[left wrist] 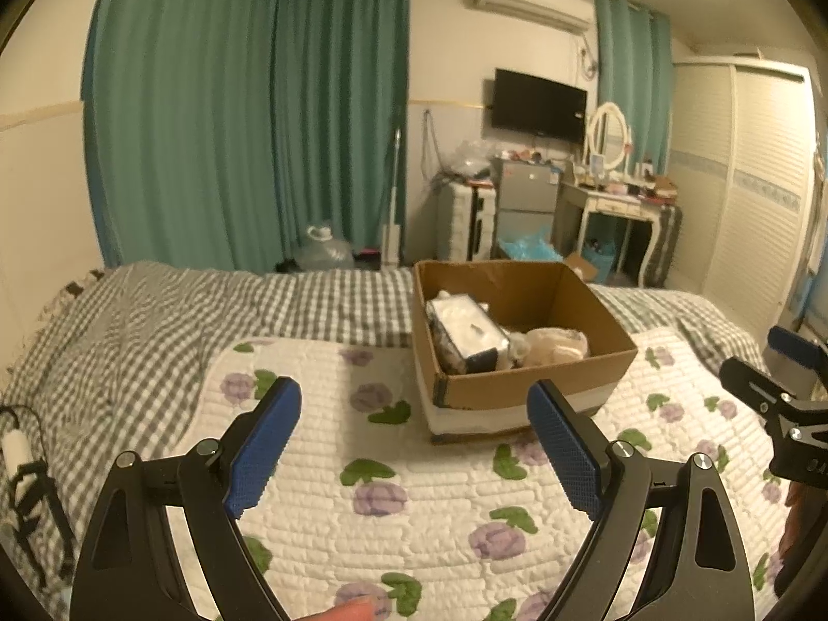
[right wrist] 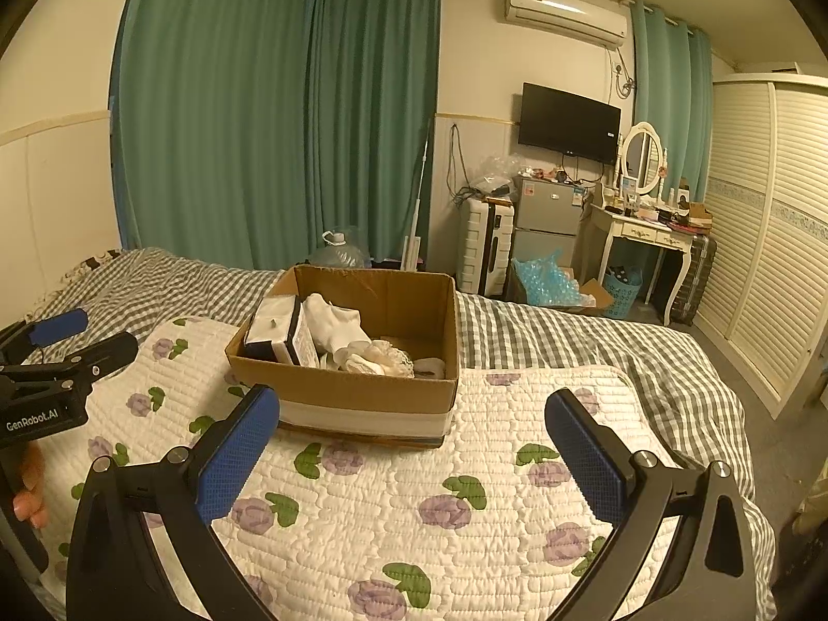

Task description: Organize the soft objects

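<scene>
The open brown cardboard box (right wrist: 362,388) sits on the white quilted pad with purple flowers (right wrist: 414,517) on the grey checked bed (right wrist: 569,331); inside lie a white tissue pack (right wrist: 279,336) and pale soft cloths (right wrist: 352,341); left gripper (left wrist: 414,445) and right gripper (right wrist: 411,453) hover before it, fingers spread wide, holding nothing.

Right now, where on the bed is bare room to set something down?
The white floral quilt is free between the brown cardboard box and both open grippers. The grey checked blanket right of the box is bare too. The box's left half is crowded.
</scene>
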{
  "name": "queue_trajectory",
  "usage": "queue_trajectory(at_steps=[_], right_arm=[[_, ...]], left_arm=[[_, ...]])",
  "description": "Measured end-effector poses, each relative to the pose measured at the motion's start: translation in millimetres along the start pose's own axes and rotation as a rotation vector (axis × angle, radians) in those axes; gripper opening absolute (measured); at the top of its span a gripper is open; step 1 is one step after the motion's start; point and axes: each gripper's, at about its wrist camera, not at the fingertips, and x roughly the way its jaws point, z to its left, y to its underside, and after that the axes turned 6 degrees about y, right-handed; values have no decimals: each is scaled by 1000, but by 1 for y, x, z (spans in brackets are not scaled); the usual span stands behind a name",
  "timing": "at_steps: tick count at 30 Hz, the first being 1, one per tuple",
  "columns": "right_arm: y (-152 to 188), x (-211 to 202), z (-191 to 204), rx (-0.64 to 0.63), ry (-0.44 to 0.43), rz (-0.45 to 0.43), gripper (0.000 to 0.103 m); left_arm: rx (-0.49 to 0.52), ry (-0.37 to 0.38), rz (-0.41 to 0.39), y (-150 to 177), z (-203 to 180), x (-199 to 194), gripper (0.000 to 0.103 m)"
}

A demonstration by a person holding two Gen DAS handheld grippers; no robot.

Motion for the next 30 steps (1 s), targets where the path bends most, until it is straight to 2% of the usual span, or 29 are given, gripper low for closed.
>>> queue_trajectory(at_steps=[6, 11, 30], right_arm=[[0, 0, -1, 0, 0, 2, 103], [0, 1, -1, 0, 3, 4, 103], [0, 1, 0, -3, 2, 4, 103]], left_arm=[[-22, -9, 10, 2, 5, 2, 90], [5, -5, 25, 3, 2, 4, 90], [-3, -3, 16, 4, 9, 1, 90]])
